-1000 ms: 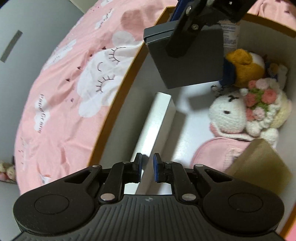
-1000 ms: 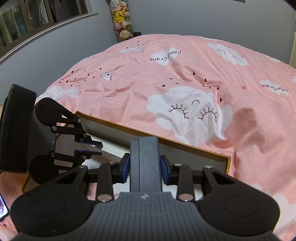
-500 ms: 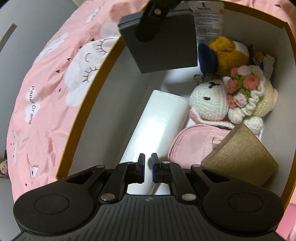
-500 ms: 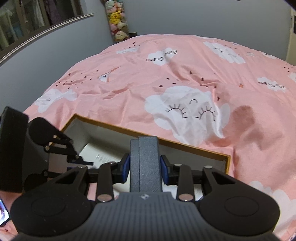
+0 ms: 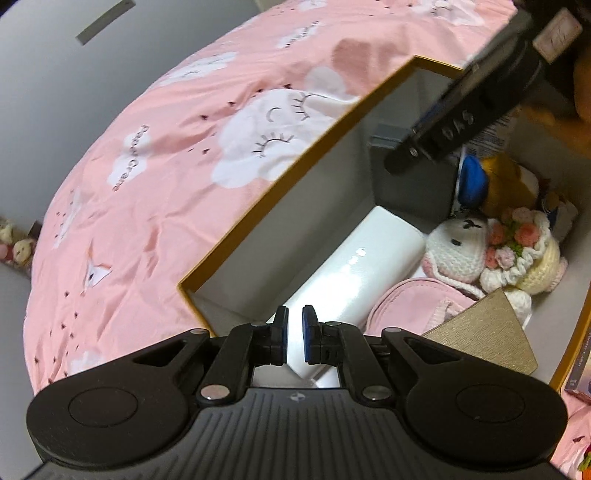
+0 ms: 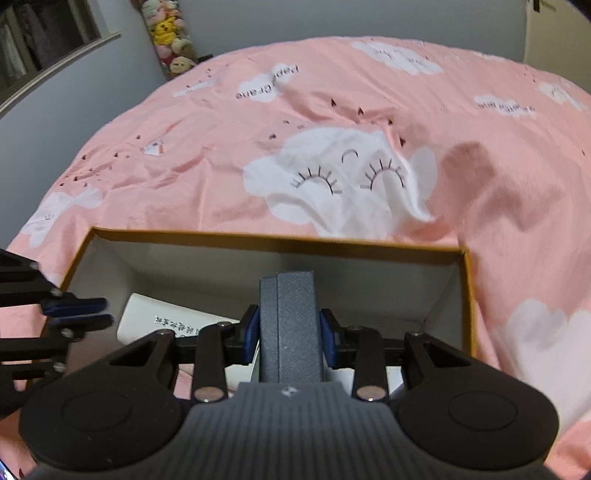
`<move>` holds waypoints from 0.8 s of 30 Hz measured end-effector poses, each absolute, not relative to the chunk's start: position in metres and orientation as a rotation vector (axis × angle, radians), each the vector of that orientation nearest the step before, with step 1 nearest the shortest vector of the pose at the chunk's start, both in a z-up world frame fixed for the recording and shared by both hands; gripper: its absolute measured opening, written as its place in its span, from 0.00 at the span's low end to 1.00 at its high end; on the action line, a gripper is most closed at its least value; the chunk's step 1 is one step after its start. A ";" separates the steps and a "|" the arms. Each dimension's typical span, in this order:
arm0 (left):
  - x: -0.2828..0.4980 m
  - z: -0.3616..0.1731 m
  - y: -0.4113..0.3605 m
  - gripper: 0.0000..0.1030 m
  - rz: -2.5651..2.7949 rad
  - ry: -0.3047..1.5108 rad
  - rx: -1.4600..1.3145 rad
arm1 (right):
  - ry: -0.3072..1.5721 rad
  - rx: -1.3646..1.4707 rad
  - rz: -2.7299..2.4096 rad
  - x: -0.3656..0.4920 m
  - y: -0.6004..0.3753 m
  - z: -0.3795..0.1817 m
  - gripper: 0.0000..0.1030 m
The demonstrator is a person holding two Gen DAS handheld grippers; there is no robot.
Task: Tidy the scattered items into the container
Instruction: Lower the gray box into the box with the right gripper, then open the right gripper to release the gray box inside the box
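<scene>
An open cardboard box point(image 5: 280, 188) with an orange rim and grey inside walls sits on the pink bed; it also shows in the right wrist view point(image 6: 258, 236). My right gripper point(image 6: 288, 328) is shut on a dark grey box point(image 6: 291, 325), held upright and low inside the far corner of the container; the grey box also shows in the left wrist view point(image 5: 410, 184). My left gripper point(image 5: 293, 338) is nearly shut and empty, over the near end of a white box point(image 5: 354, 273) lying in the container.
Inside the container lie a pink pouch point(image 5: 413, 302), a gold box point(image 5: 484, 332), a white crochet bunny point(image 5: 454, 251), a flower doll point(image 5: 524, 254) and a yellow plush point(image 5: 509, 184). The pink cloud-print bedspread point(image 6: 332, 147) surrounds the container. Plush toys point(image 6: 170, 26) stand by the far wall.
My right gripper has lowered the dark grey box down into the far corner of the container. My left gripper has pulled back toward the container's near end.
</scene>
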State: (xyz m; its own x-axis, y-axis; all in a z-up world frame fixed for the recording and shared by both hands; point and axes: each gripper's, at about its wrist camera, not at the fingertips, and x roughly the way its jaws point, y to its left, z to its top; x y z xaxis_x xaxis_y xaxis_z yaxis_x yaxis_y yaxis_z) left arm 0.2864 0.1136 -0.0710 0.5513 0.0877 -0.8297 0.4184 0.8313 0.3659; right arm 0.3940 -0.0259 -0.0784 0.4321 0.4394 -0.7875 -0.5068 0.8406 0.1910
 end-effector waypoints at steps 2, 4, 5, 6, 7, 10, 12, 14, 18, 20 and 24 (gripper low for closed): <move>0.284 -0.068 0.114 0.09 -0.198 0.984 0.562 | 0.974 -0.063 0.579 0.394 -0.023 -0.083 0.36; 0.281 -0.066 0.113 0.09 -0.194 0.984 0.550 | 0.995 -0.035 0.567 0.394 -0.021 -0.085 0.36; 0.281 -0.067 0.113 0.09 -0.195 0.984 0.545 | 1.003 -0.022 0.559 0.394 -0.021 -0.086 0.36; 0.281 -0.068 0.113 0.09 -0.195 0.986 0.542 | 1.011 -0.007 0.549 0.395 -0.020 -0.087 0.36; 0.280 -0.068 0.112 0.09 -0.193 0.985 0.539 | 1.017 0.004 0.542 0.396 -0.020 -0.087 0.36; 0.279 -0.069 0.110 0.09 -0.182 0.975 0.525 | 1.031 0.014 0.546 0.398 -0.022 -0.088 0.35; 0.278 -0.067 0.110 0.10 -0.170 0.960 0.504 | 1.035 0.011 0.563 0.401 -0.025 -0.085 0.35; 0.277 -0.063 0.110 0.10 -0.160 0.943 0.484 | 1.019 -0.008 0.575 0.404 -0.027 -0.075 0.35; 0.274 -0.058 0.111 0.10 -0.147 0.915 0.454 | 0.976 -0.088 0.583 0.407 -0.029 -0.058 0.35; 0.273 -0.057 0.111 0.11 -0.143 0.905 0.441 | 0.967 -0.134 0.581 0.407 -0.028 -0.057 0.35; 0.268 -0.056 0.111 0.11 -0.143 0.892 0.436 | 0.941 -0.218 0.549 0.404 -0.026 -0.060 0.35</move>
State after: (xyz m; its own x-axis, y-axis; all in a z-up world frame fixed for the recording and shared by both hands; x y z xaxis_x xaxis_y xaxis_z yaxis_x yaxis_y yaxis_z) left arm 0.2683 0.1106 -0.0561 0.6253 0.0588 -0.7781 0.2987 0.9031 0.3084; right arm 0.4036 -0.0260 -0.0605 0.4648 0.3504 -0.8131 -0.5355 0.8426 0.0570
